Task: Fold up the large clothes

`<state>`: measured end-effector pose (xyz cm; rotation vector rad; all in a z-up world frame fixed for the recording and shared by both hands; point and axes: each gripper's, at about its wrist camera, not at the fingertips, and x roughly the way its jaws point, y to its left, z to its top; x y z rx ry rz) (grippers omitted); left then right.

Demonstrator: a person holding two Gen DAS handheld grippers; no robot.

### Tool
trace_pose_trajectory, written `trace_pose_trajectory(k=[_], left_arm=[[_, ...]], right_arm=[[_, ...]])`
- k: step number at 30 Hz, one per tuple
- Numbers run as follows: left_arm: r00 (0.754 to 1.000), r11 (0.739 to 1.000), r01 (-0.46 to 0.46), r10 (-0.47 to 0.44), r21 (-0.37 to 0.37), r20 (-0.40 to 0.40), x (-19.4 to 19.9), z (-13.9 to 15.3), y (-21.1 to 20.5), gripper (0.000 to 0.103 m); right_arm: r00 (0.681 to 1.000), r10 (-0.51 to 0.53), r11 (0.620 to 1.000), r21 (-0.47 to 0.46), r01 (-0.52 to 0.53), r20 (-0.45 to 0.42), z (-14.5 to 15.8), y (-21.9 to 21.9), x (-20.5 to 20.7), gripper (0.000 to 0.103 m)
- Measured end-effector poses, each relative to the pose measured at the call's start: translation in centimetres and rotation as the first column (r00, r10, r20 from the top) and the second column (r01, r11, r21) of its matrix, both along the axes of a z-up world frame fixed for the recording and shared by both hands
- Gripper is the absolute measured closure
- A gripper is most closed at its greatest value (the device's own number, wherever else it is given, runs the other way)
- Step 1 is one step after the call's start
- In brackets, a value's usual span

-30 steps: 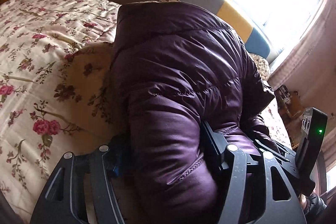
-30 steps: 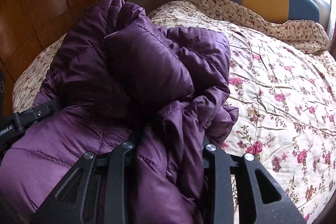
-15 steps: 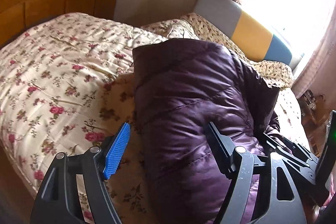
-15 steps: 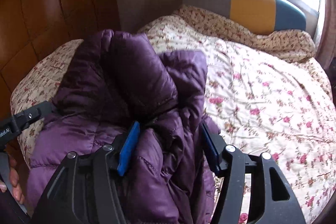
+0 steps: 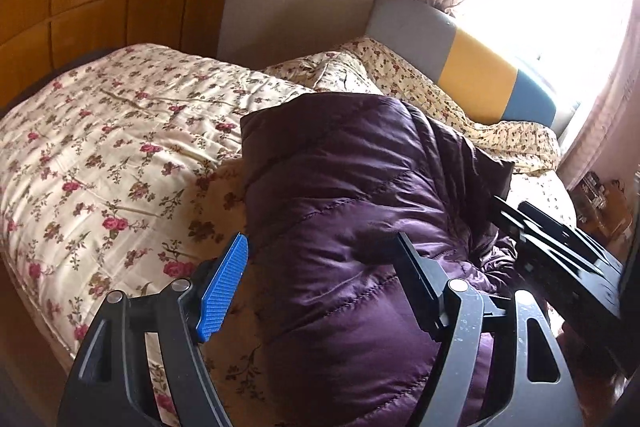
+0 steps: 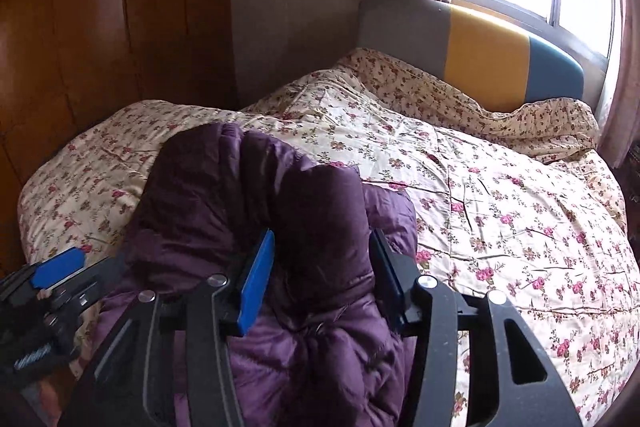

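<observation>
Folding a purple padded jacket (image 5: 352, 211) on a bed (image 5: 120, 147) with a flowered quilt; the garment lies bunched near the bed's front edge, well apart from the headboard (image 6: 480, 39) at the far edge. Left claw (image 5: 320, 267): fingers spread wide, the jacket's left side lying between them but not clamped. Right claw (image 6: 324, 275): also parted, its blue pad (image 6: 256, 287) and the opposite finger flanking a raised fold without visibly squeezing it. Judged step: a release, with the fold probably unfinished, since the right side looks lumpy. To do the next grasp well, each claw should take a single outer edge rather than a thick bundle, lift evenly on both sides, and lay the padding flat, pressing trapped air out so the slippery fabric does not spring open.
</observation>
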<state>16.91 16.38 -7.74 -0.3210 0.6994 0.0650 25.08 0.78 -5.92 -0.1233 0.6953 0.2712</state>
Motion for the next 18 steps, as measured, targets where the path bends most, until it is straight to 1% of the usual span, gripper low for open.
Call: trace_pose_trajectory(k=[9,18], left_arm=[[0.999,0.998,0.048,-0.048,0.040,-0.002,0.5,-0.5,-1.8,0.029],[0.997,0.996,0.071,-0.070,0.050,-0.018,1.2,-1.4,-3.0,0.029]], right_arm=[[0.996,-0.030,0.999,0.010,0.031,-0.080,-2.3,-1.1,2.3,0.056],[0.991,-0.040,0.999,0.013,0.042,-0.127,-4.7,-2.1,3.4,0.056]])
